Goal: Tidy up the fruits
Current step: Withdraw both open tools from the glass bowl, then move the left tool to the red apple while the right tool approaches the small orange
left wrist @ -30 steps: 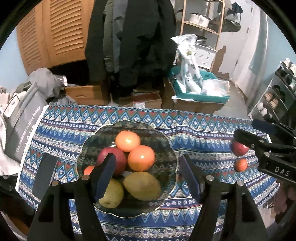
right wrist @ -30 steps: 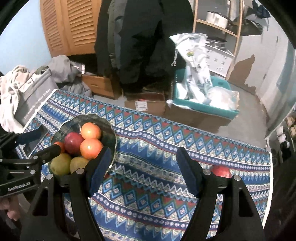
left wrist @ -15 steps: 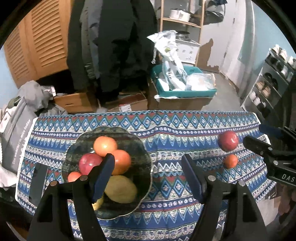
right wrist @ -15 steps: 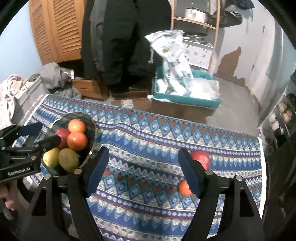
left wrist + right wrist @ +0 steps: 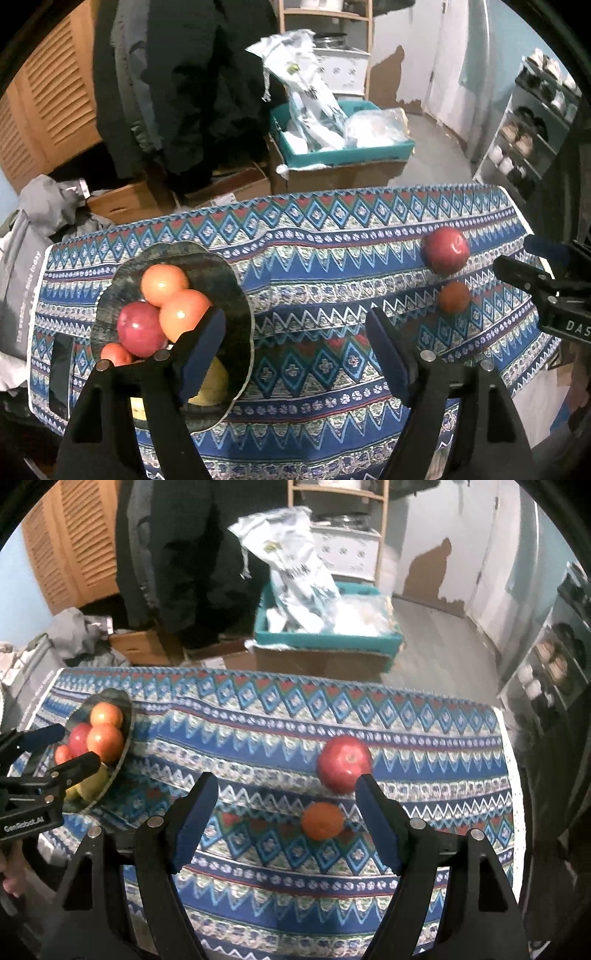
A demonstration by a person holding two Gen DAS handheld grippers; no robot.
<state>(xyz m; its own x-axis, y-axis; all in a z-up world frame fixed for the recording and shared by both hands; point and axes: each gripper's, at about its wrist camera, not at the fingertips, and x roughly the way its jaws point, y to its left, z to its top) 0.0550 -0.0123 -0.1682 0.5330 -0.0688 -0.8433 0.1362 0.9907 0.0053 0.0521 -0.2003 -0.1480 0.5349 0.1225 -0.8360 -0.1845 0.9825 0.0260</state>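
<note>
Above patterned tablecloth [image 5: 258, 738], both tools, left [image 5: 295, 350] and right [image 5: 284, 812], gape wide, just opening, holding nothing.

Lettering on right gripper [image 5: 546, 273]: the white letters "DAS" are read on its black body at the right edge of the left wrist view; the word is cut off by the picture's edge.
Lettering on left gripper [image 5: 44, 760]: "GenRobot.AI" is printed in white on its black body at the left edge of the right wrist view, slightly blurred.
Print on grey bag [image 5: 22, 280]: white lettering runs sideways along it; only "today" at the end is made out with confidence, the rest being too small.
Print on white plastic bag [image 5: 295, 568]: dark lettering is seen, but it cannot be read.
</note>
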